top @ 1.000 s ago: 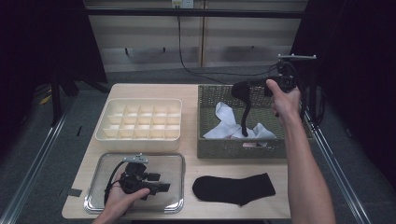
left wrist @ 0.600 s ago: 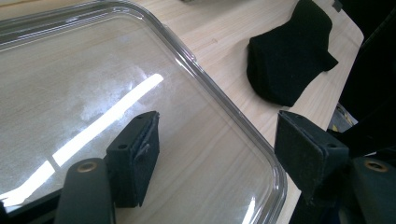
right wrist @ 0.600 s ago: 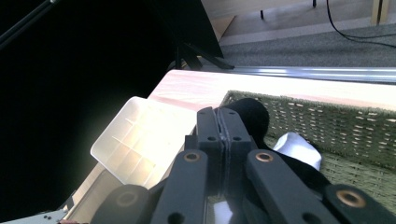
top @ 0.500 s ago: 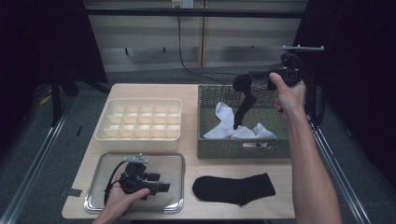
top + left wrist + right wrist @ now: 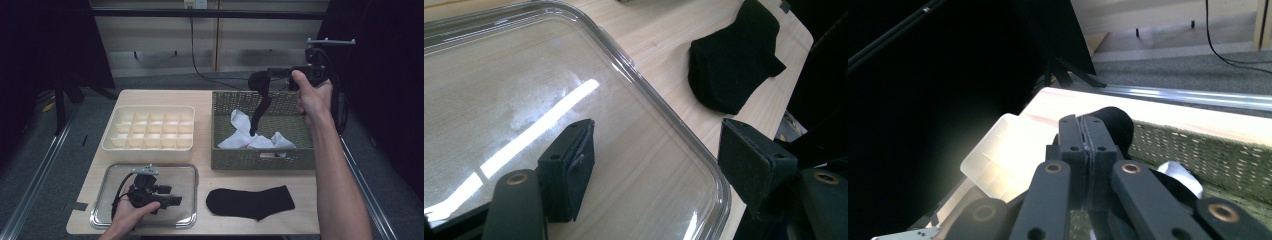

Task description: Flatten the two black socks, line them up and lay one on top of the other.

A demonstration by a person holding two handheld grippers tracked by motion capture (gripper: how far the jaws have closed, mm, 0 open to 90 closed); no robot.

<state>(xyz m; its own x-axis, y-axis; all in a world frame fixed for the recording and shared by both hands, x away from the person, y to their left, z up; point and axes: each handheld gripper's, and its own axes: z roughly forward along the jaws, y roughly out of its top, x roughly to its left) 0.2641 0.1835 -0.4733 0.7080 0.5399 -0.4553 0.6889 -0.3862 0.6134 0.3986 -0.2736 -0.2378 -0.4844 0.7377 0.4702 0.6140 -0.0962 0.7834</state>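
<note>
High view: the right claw (image 5: 265,80) is clenched on a limp black knit sock (image 5: 261,107) dangling above the woven olive basket (image 5: 260,159); judged mid-lift, next carrying it to the flat black sock (image 5: 250,201) on the wooden counter (image 5: 200,102); left claw (image 5: 172,201) released over the clear glossy tray (image 5: 107,220).

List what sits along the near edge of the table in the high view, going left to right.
Left gripper resting in the clear tray → flat black sock → the person's right forearm crossing the table's right side.
</note>
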